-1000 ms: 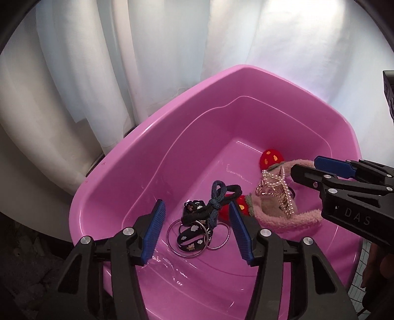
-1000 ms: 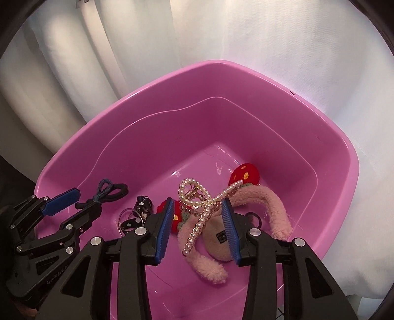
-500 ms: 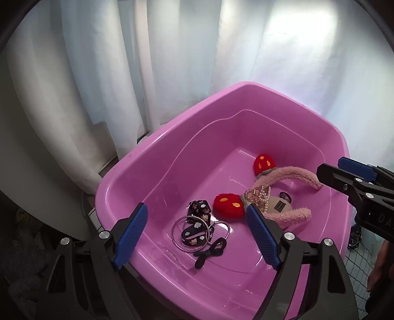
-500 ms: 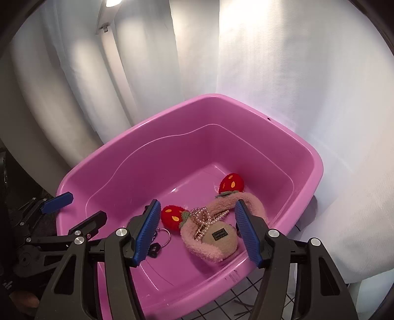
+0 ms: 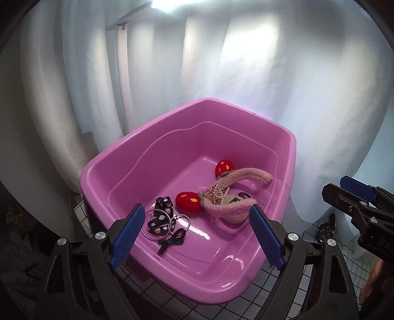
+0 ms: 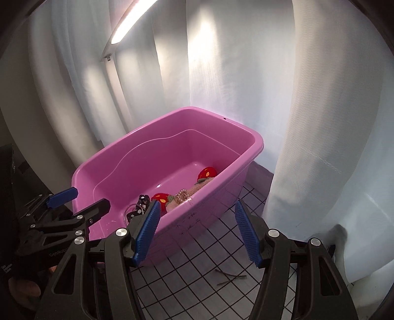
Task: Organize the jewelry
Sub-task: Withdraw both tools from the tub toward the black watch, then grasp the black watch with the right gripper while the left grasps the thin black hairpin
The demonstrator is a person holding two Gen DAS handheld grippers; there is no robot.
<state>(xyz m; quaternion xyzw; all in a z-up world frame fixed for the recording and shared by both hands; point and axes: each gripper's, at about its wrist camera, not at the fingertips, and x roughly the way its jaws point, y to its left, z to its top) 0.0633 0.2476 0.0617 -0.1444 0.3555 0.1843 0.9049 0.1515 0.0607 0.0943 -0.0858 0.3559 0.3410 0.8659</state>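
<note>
A pink plastic tub (image 5: pixel 138 177) (image 6: pixel 246 157) holds the jewelry. Inside lie a fuzzy pink headband (image 5: pixel 243 177) with two red strawberry plushes (image 5: pixel 188 200), a pearl hair clip (image 5: pixel 216 194) (image 6: pixel 181 197), metal rings with black flowered bands (image 5: pixel 158 221) and a dark blue knotted hair tie (image 5: pixel 173 240). My left gripper (image 5: pixel 195 233) is open and empty above the tub's near rim. My right gripper (image 6: pixel 197 233) is open and empty, outside the tub over the tiled surface; it also shows at the right of the left wrist view (image 5: pixel 357 197).
White curtains (image 6: pixel 221 61) hang behind and to the right of the tub. The tub stands on a white tiled surface with dark grid lines (image 6: pixel 221 246). A thin dark hairpin (image 6: pixel 230 278) lies on the tiles. A strip light (image 6: pixel 130 22) glows above.
Both grippers have pulled back and up from the tub and opened wider. The hair tie dropped from the left gripper into the tub; the pearl clip dropped from the right gripper onto the headband.
</note>
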